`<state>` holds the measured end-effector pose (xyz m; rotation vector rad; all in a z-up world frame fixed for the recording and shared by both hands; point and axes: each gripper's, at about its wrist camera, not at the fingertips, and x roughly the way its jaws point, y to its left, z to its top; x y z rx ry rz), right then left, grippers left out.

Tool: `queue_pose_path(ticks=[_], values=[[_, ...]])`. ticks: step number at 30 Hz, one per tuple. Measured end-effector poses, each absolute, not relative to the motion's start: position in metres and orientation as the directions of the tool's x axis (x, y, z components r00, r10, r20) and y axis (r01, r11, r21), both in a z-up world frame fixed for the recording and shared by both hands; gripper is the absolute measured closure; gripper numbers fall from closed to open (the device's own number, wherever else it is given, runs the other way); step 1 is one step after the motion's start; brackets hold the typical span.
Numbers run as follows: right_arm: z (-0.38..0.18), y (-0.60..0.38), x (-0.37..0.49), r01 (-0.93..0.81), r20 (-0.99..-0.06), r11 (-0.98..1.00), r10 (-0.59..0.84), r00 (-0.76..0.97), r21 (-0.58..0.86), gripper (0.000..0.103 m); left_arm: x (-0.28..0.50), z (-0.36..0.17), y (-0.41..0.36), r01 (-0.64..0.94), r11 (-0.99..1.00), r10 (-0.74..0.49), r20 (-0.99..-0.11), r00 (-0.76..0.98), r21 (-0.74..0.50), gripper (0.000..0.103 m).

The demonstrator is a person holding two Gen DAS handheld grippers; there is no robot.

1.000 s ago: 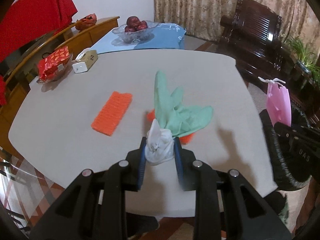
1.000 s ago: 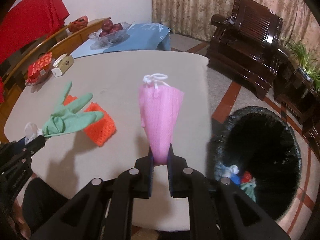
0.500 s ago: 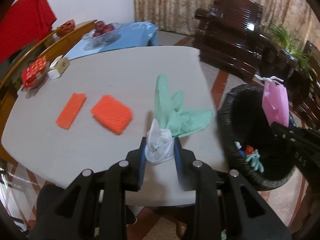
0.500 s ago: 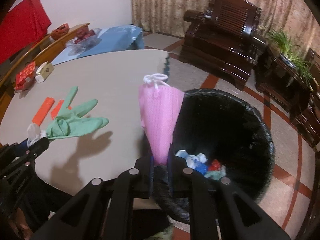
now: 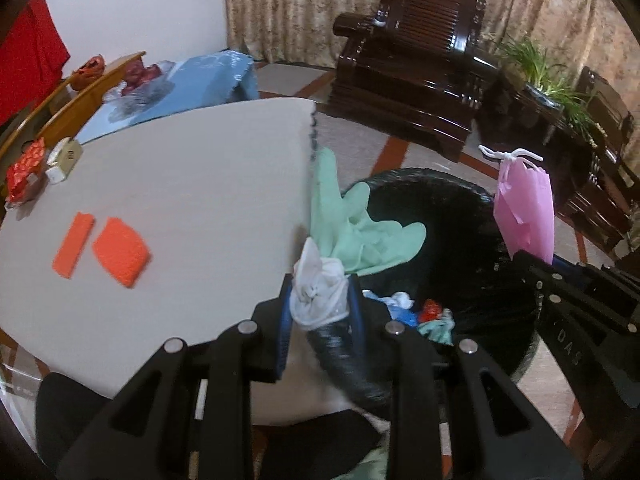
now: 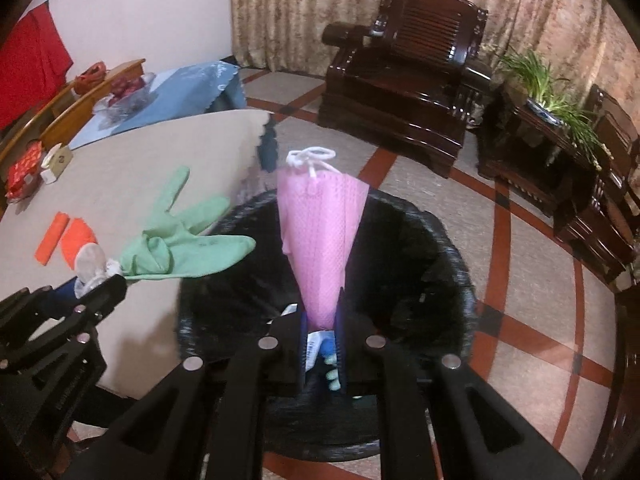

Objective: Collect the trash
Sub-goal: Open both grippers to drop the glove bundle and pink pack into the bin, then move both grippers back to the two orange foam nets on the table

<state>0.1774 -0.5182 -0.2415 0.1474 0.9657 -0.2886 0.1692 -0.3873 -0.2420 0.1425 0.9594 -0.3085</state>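
Left claw (image 5: 320,300): my left claw is clamped on the white cuff of a green glove (image 5: 352,236); the glove's fingers splay upward and to the right, over the near-left rim of the bin.
Right claw (image 6: 322,324): my right claw is pinched on the narrow bottom end of a pink bag (image 6: 320,240), which stands upright above the bin's opening, its white drawstring knotted at the top.
Bin (image 6: 420,256): a round black bin with a black liner stands on the floor just off the worktop's right edge; both claws are held over it.
Inside the bin: white, blue, red and pale green scraps (image 5: 416,312) lie at the bottom.
Worktop (image 5: 192,168): a pale grey surface to the left of the bin.
Sponges: two orange pieces lie side by side near the worktop's left edge, a narrow strip (image 5: 74,244) and a wider block (image 5: 122,252), just apart.
Far-left corner of the worktop: a small white and tan box (image 5: 64,160) beside a red packet (image 5: 24,172).
Beyond the worktop: a blue cloth (image 5: 180,84) with a glass bowl of dark red fruit on it.
Room: a dark wooden armchair (image 6: 408,76) before patterned curtains, and a potted plant (image 6: 548,88) to the right.
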Motion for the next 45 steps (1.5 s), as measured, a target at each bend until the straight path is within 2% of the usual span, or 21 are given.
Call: queue_pose_path(ticks=[7, 8, 9, 10, 11, 13, 15, 22, 32, 34, 45], values=[[-0.271, -0.559, 0.177, 0.32, -0.852, 0.947, -0.155, 0.501, 0.016, 0.09, 0.168, -0.267, -0.43, 0.338, 0.94, -0.212, -0.851, 0.48, -0.043, 0.077], [-0.28, -0.565, 0.179, 0.313, -0.862, 0.95, -0.144, 0.487, 0.018, 0.087, 0.167, -0.277, -0.44, 0.356, 0.934, -0.192, -0.869, 0.457, -0.019, 0.076], [-0.284, -0.567, 0.177, 0.315, -0.862, 0.949, -0.15, 0.485, 0.012, 0.077, 0.166, -0.282, -0.443, 0.357, 0.934, -0.175, -0.876, 0.45, -0.003, 0.073], [-0.29, -0.572, 0.176, 0.327, -0.86, 0.945, -0.171, 0.48, -0.006, 0.072, 0.164, -0.29, -0.445, 0.358, 0.934, -0.177, -0.885, 0.431, -0.012, 0.065], [-0.296, -0.576, 0.177, 0.333, -0.866, 0.943, -0.18, 0.466, -0.017, 0.068, 0.161, -0.294, -0.447, 0.363, 0.931, -0.183, -0.891, 0.416, -0.022, 0.064], [-0.302, -0.58, 0.176, 0.346, -0.872, 0.938, -0.175, 0.457, -0.007, 0.069, 0.154, -0.296, -0.449, 0.373, 0.928, -0.173, -0.885, 0.433, 0.001, 0.062], [-0.306, -0.582, 0.173, 0.354, -0.876, 0.935, -0.167, 0.452, 0.005, 0.069, 0.15, -0.296, -0.447, 0.377, 0.926, -0.176, -0.881, 0.439, 0.003, 0.056], [-0.3, -0.574, 0.166, 0.352, -0.874, 0.936, -0.174, 0.453, -0.004, 0.07, 0.148, -0.285, -0.431, 0.378, 0.926, -0.177, -0.868, 0.463, 0.013, 0.055], [-0.272, -0.538, 0.167, 0.336, -0.857, 0.942, -0.165, 0.488, 0.009, 0.07, 0.158, -0.277, -0.37, 0.33, 0.943, -0.14, -0.859, 0.493, 0.036, 0.052], [-0.265, -0.523, 0.168, 0.327, -0.85, 0.945, -0.157, 0.503, 0.019, 0.07, 0.162, -0.273, -0.352, 0.317, 0.947, -0.125, -0.848, 0.515, 0.053, 0.048], [-0.267, -0.413, 0.206, 0.227, -0.855, 0.972, -0.073, 0.514, 0.054, 0.07, 0.212, -0.269, -0.214, 0.182, 0.978, -0.015, -0.829, 0.559, 0.105, 0.048]])
